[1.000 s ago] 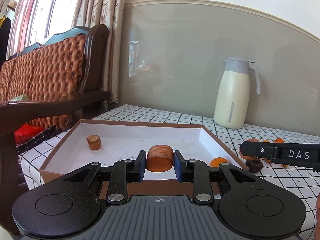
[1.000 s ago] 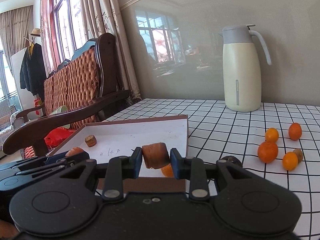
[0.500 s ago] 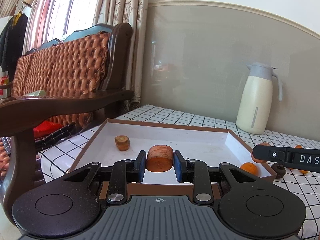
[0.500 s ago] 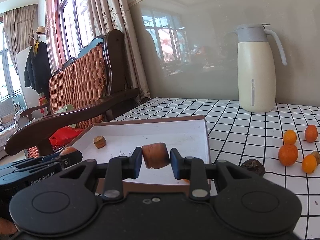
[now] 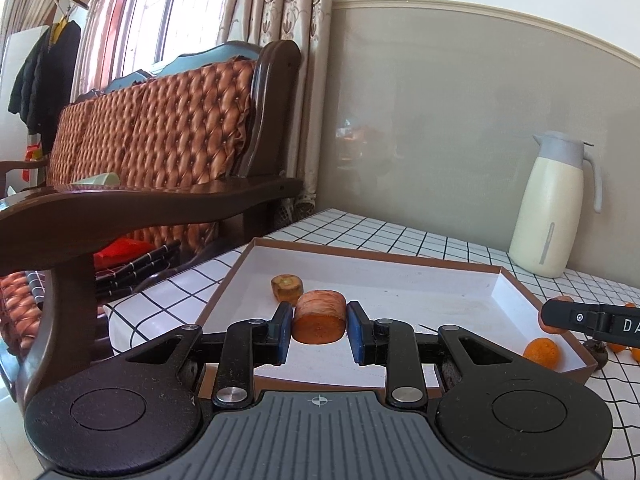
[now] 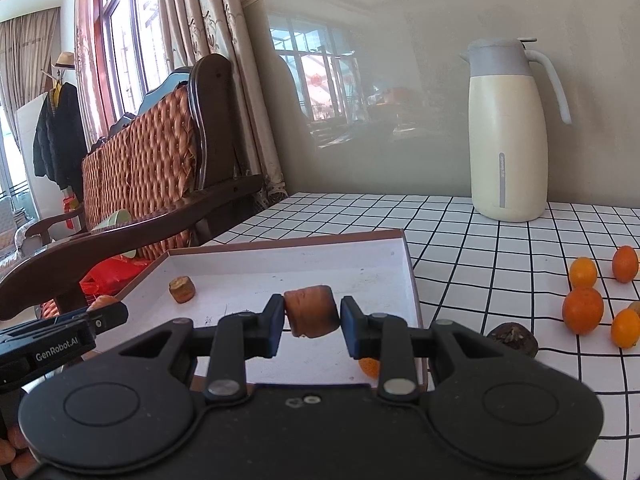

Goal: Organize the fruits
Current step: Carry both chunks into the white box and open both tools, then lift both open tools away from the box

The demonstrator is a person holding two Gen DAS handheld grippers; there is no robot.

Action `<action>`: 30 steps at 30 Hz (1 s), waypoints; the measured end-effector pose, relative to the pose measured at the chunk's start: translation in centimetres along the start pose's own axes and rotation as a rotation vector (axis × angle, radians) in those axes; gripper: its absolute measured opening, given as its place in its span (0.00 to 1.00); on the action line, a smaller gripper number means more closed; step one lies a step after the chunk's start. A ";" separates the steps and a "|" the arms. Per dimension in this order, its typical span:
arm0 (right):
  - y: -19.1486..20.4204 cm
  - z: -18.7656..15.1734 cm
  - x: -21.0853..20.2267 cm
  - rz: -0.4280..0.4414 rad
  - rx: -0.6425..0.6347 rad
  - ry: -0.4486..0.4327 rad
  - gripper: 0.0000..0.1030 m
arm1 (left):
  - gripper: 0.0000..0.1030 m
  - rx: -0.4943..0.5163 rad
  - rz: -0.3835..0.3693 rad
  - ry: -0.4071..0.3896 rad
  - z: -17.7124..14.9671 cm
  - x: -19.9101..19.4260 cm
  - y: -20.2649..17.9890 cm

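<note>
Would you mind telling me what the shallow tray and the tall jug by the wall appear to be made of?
The tray looks like cardboard: thin, straight-folded walls, brown outside, matt white inside with faint scuffs. The jug looks like a coated metal or plastic body, smooth cream satin finish, with a grey, probably plastic lid and handle; the exact body material stays open.

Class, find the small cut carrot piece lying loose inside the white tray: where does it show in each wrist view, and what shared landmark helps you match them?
Left wrist: small carrot piece, centre-left, just behind the held chunk.
Right wrist, left of centre, in the tray's left part.
Shared landmark: cream jug by the wall.
</note>
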State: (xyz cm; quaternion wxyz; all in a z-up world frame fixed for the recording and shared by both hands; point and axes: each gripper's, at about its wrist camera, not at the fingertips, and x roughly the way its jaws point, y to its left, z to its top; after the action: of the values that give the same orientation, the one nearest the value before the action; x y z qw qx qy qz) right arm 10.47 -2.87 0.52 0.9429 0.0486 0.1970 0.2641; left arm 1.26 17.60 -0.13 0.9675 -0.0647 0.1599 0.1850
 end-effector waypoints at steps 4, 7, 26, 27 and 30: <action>0.1 0.0 1.1 -0.016 0.003 0.007 0.21 | 0.29 -0.009 0.019 0.016 0.2 0.8 0.4; 0.2 0.1 1.7 -0.040 -0.004 0.008 0.21 | 0.29 -0.010 0.026 0.026 0.2 1.4 0.4; 0.3 1.0 1.0 -0.163 -0.050 -0.160 0.86 | 0.97 0.035 0.076 -0.020 1.4 2.1 0.2; 0.2 1.0 0.8 -0.155 -0.043 -0.172 0.91 | 0.97 0.045 0.082 -0.033 1.4 1.9 -0.1; 0.4 1.0 0.3 -0.145 -0.037 -0.206 0.94 | 1.00 0.073 0.090 -0.050 1.5 1.5 -0.6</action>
State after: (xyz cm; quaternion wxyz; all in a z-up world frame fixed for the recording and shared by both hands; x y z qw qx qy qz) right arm 10.94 -2.37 1.41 0.9756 0.0436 0.0971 0.1923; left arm 3.23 17.85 0.77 0.9636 -0.0175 0.1451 0.2238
